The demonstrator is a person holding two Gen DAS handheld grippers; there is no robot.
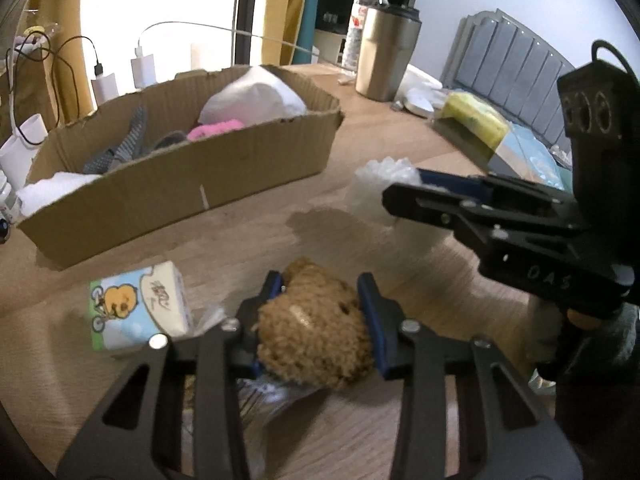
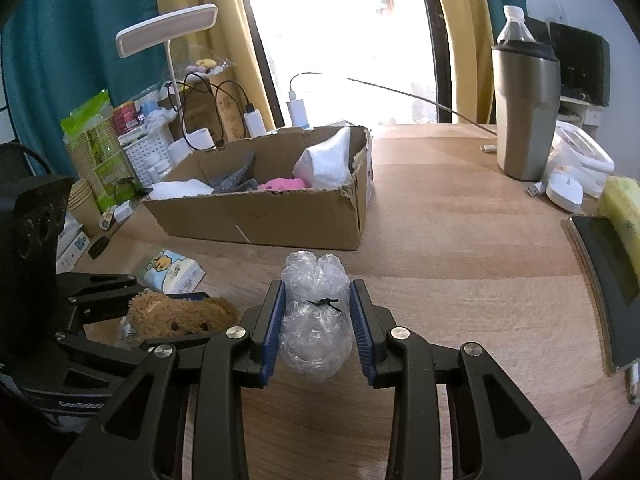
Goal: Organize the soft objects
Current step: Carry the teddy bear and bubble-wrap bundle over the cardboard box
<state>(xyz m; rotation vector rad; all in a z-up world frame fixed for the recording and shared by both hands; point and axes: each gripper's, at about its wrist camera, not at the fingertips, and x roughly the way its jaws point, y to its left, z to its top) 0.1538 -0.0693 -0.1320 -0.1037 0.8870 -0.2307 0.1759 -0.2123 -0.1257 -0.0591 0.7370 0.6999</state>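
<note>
A: Two soft things are in our grippers right now. Our left gripper (image 1: pixel 320 312) has its blue-padded fingers (image 1: pixel 370 312) closed against both sides of a shaggy brown plush toy (image 1: pixel 312 328), which sits low over the pale wooden table (image 2: pixel 460 240).

B: And our right gripper (image 2: pixel 318 320) straddles a crumpled bundle of clear bubble wrap tied with a black twist tie (image 2: pixel 314 312). Its fingers (image 2: pixel 276 320) stand narrow, touching or nearly touching the wrap; we cannot tell if they squeeze it yet.

A: How far along do we judge the tidying?

B: Partway. The open brown cardboard box (image 2: pixel 260 220) at the far left of the table already holds a white cloth (image 2: pixel 180 190), a grey dotted fabric piece (image 2: pixel 236 178), something fluffy and pink (image 2: pixel 282 184) and a white crumpled bag (image 2: pixel 326 164).

A: What is left?

B: Both held items are well short of the box. A small tissue pack printed with a yellow cartoon figure (image 1: pixel 138 312) lies just beside the plush toy, likely waiting too. A yellow sponge (image 2: pixel 622 208) rests at the far right edge; whether it belongs to the job, we cannot say.
</note>
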